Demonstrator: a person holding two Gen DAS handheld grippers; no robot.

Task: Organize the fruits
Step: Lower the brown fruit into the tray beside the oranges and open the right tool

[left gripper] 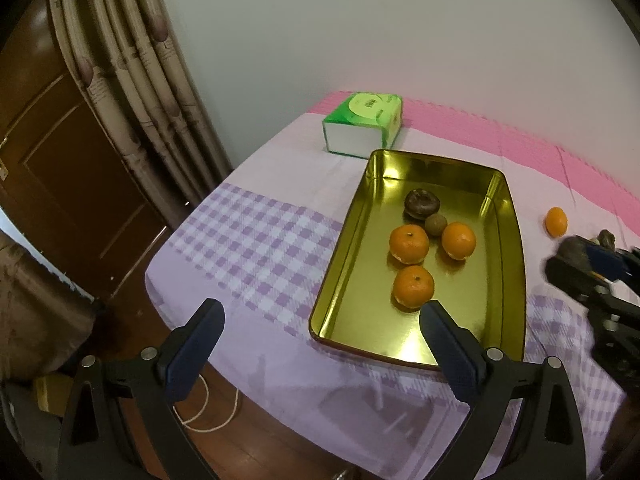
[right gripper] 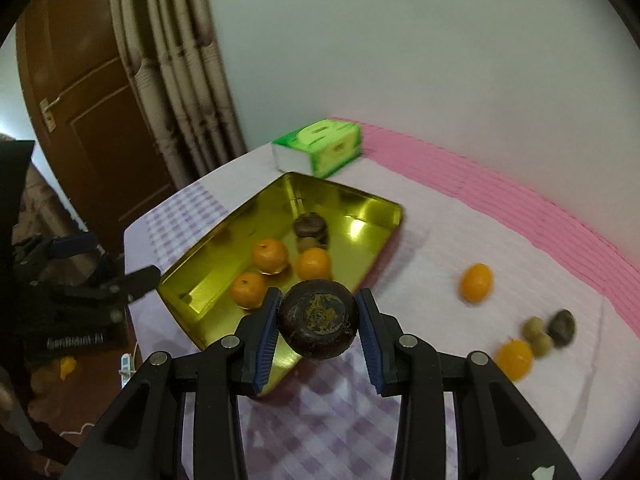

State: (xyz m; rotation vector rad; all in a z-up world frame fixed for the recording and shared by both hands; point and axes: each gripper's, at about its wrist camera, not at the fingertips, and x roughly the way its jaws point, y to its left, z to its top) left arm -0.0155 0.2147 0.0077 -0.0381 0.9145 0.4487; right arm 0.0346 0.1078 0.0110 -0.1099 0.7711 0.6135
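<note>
A gold metal tray (left gripper: 502,240) (right gripper: 352,216) lies on the checked cloth. It holds three oranges (left gripper: 409,243) (right gripper: 270,256), a dark brown fruit (left gripper: 422,203) (right gripper: 310,227) and a small brown one (left gripper: 435,224). My right gripper (right gripper: 318,300) is shut on another dark brown round fruit (right gripper: 318,324), above the tray's near corner. In the left wrist view it shows blurred at the right edge (left gripper: 580,264). My left gripper (left gripper: 322,312) (right gripper: 108,260) stands open and empty at the tray's near end. An orange (left gripper: 556,221) (right gripper: 475,282) lies loose on the cloth.
A second loose orange (right gripper: 514,358), two small brown fruits (right gripper: 534,328) and a dark one (right gripper: 562,326) lie at the right. A green tissue pack (left gripper: 362,124) (right gripper: 320,146) stands behind the tray. Pink matting (right gripper: 500,200) lines the wall; the table drops off at the left.
</note>
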